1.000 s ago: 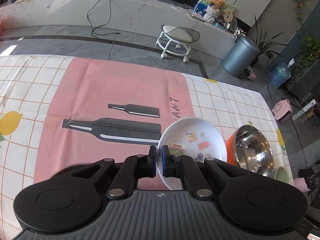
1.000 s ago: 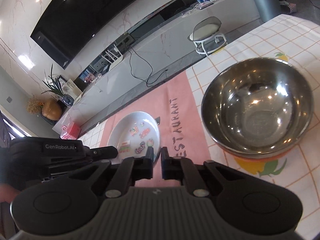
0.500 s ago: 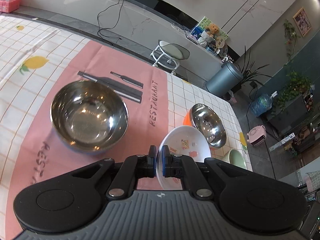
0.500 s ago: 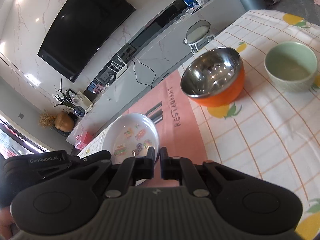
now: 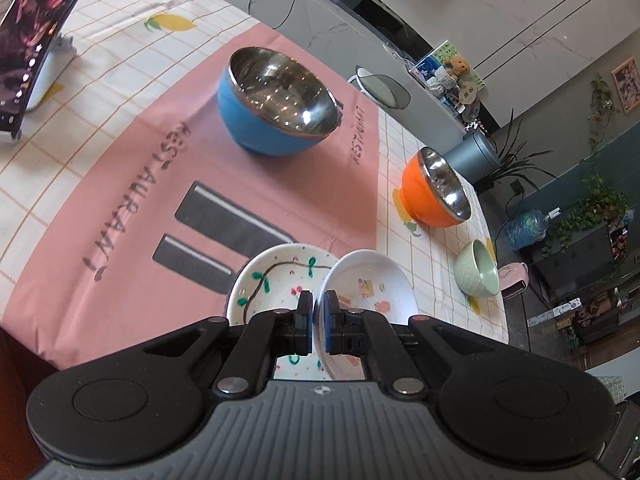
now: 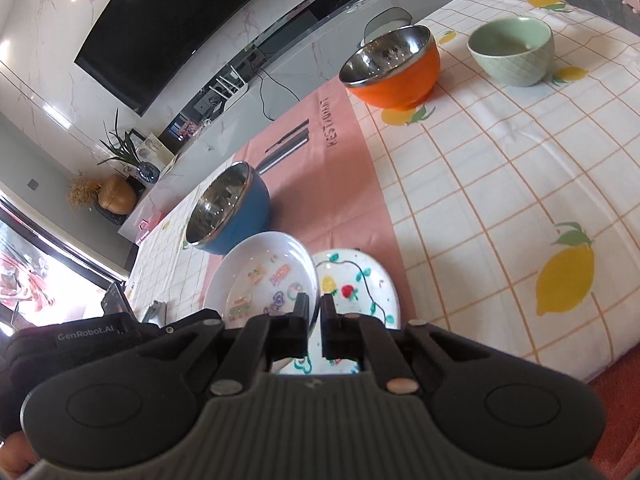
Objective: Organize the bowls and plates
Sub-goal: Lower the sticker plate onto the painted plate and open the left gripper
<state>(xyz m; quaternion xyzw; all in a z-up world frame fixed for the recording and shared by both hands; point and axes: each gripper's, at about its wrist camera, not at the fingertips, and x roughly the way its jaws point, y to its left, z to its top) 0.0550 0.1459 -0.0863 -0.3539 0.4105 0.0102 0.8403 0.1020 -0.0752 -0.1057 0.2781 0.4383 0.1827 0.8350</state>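
A white plate with stickers (image 5: 372,280) hangs tilted just over a vine-painted plate (image 5: 272,280) that lies on the pink mat (image 5: 120,152). My left gripper (image 5: 318,306) is shut on the sticker plate's rim. In the right wrist view the same sticker plate (image 6: 264,276) sits left of the vine plate (image 6: 360,280). Its right rim runs down between the pads of my right gripper (image 6: 315,306), which is shut on it. Further back stand a blue steel-lined bowl (image 5: 276,108), an orange steel-lined bowl (image 5: 436,188) and a green bowl (image 5: 478,268).
A phone on a stand (image 5: 28,40) is at the far left of the lemon-print tablecloth (image 6: 500,200). The cloth's front edge (image 6: 560,360) drops off close to the right gripper. The left tool's black housing (image 6: 96,336) lies beside the right one.
Both grippers have carried the sticker plate away from the orange bowl, across the mat, to above the vine plate. The blue bowl and the phone have come into view.
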